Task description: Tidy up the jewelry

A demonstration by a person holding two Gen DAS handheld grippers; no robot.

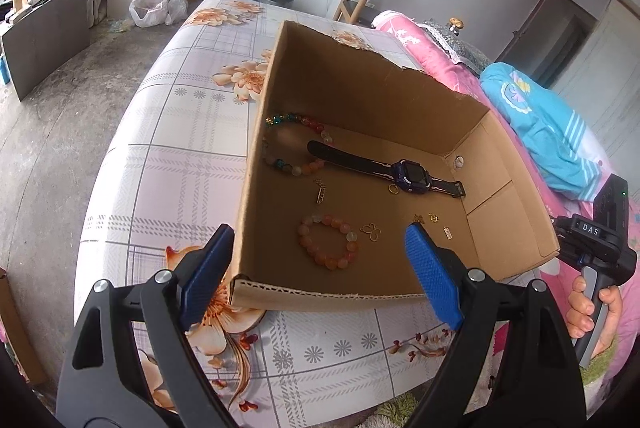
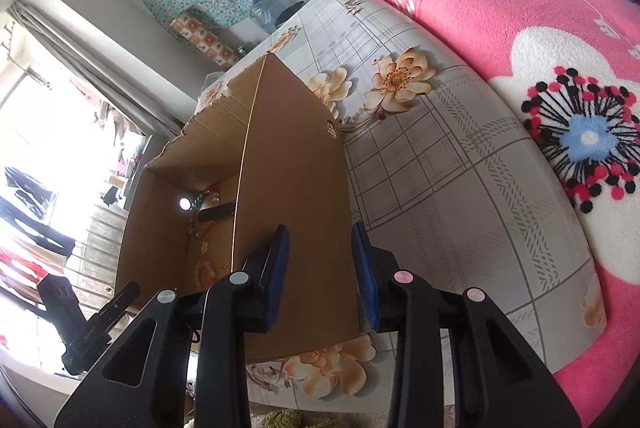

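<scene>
Floral counter (image 1: 168, 132); jewelry pooled in cardboard box (image 1: 400, 132) for containment. My left tongs (image 1: 316, 268) wide, empty; right tongs (image 2: 322, 268) part-closed, empty, beside box wall.

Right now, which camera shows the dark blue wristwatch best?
The left wrist view: the dark blue wristwatch lies fully visible on the floor of the brown cardboard box. In the right wrist view the box wall hides all but a dark strap end.
</scene>
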